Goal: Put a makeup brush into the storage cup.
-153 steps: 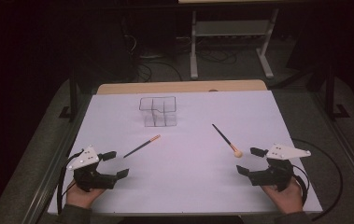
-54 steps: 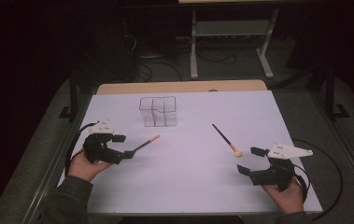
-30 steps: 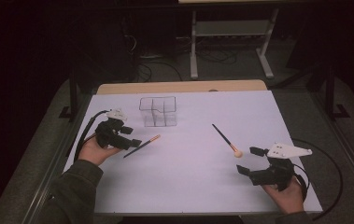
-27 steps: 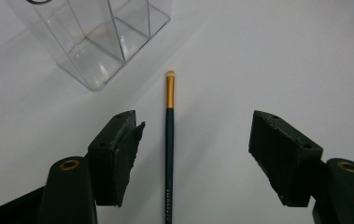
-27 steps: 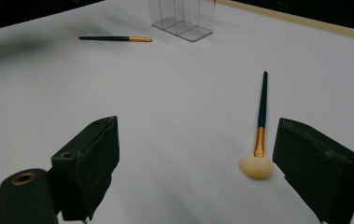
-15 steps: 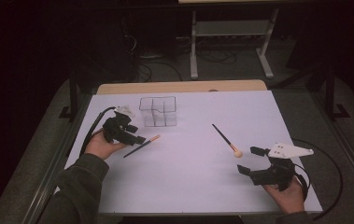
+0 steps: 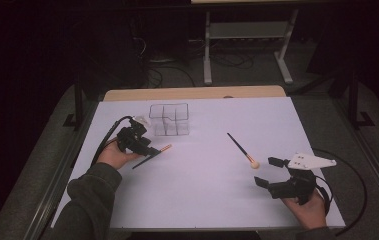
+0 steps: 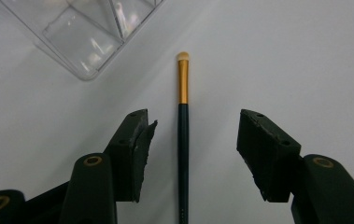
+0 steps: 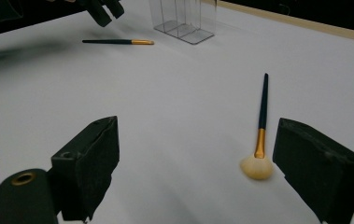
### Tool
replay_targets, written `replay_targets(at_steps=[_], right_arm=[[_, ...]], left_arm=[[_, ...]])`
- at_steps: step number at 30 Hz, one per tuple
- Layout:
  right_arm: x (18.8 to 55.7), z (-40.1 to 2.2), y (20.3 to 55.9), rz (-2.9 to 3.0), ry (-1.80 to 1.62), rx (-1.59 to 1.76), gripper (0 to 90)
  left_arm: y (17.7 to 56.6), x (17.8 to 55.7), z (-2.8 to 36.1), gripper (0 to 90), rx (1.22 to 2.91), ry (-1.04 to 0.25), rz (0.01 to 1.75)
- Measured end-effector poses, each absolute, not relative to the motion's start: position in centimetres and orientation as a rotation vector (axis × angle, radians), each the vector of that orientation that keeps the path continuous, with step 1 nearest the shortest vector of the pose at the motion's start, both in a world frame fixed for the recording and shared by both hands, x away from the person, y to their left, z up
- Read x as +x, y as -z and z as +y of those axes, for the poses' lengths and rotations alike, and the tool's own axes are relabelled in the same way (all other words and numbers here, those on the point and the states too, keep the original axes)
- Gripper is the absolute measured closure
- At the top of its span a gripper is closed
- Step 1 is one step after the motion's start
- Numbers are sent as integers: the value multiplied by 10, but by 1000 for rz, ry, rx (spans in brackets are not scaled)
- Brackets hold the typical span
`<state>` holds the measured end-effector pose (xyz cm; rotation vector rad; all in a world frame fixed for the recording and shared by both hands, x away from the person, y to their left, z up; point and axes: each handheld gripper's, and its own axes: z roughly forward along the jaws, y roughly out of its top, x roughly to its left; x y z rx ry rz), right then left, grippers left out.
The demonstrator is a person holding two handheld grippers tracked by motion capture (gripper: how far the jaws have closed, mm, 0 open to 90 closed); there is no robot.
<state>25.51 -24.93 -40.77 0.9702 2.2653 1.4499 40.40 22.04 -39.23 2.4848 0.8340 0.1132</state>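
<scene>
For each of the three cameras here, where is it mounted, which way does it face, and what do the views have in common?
High view: fixed above the person's side, looking forward and down on the white table; both forearms, the left gripper and the right gripper show.
Left gripper view: rides the left gripper, looking down between its open, just-closing jaws at the slim brush and the clear organiser.
Right gripper view: rides the right gripper, looking low across the table, with the fluffy brush between its open jaws.
Shared: all three show the slim brush and organiser.
</scene>
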Motion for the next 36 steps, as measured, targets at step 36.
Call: replay_targets(at_steps=[36], right_arm=[[255,-251,407,2271,-1457,958,140]], left_arm=[[409,417,200,615,2580,-70,856]])
